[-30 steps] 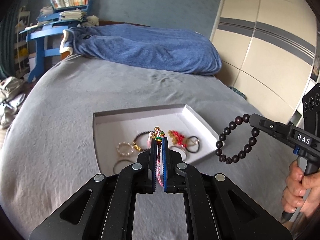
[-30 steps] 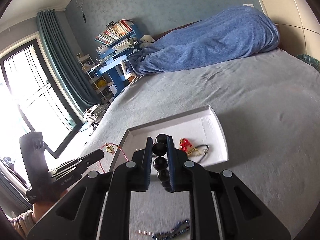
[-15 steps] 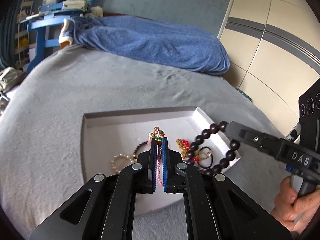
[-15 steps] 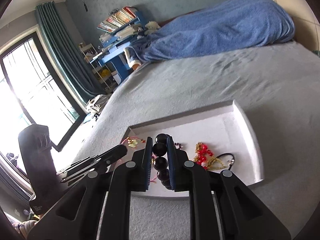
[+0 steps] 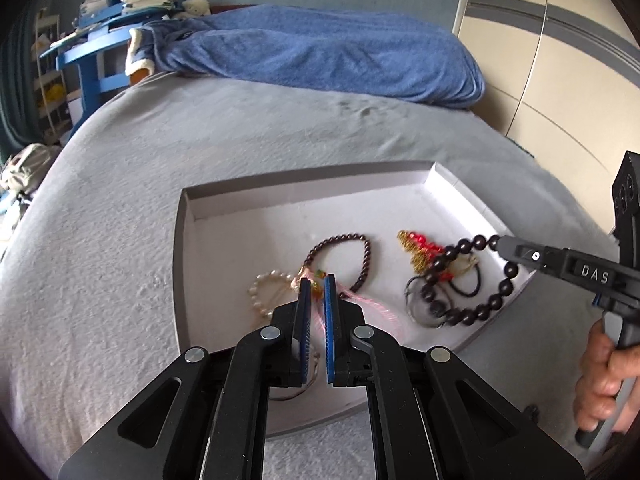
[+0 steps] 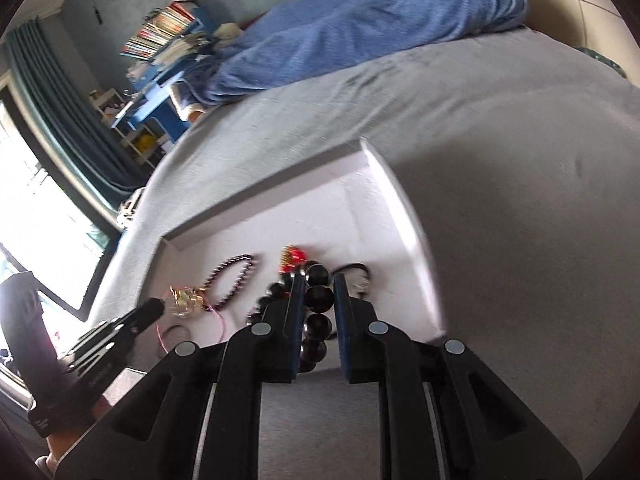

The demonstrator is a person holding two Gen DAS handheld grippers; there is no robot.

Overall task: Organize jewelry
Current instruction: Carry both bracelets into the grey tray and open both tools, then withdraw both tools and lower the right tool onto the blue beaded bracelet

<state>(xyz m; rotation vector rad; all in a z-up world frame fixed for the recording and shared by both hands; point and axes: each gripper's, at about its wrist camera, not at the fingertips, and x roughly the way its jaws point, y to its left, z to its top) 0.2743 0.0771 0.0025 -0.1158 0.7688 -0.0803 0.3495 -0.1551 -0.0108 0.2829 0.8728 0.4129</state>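
A shallow white tray (image 5: 444,184) lies on the grey bed and also shows in the right wrist view (image 6: 384,184). My left gripper (image 5: 314,284) is low over the tray; its jaws stand slightly apart around a pink string bracelet with gold and green charms (image 5: 316,280), which trails onto the tray. My right gripper (image 6: 316,278) holds a dark large-bead bracelet (image 5: 460,276) that hangs down onto the tray's right part; it also shows between the pads in the right wrist view (image 6: 318,298). In the left wrist view it appears at the right (image 5: 500,242).
In the tray lie a small dark bead bracelet (image 5: 340,248), a pearl bracelet (image 5: 264,288), a red and gold piece (image 5: 420,246) and a black cord ring (image 5: 468,280). A blue blanket (image 5: 320,52) lies at the head of the bed. A wardrobe (image 5: 560,60) stands on the right.
Both grippers came down into the tray. The dark bead bracelet now rests on the tray's right side. The left jaws have opened a little and the pink string has slackened onto the tray.
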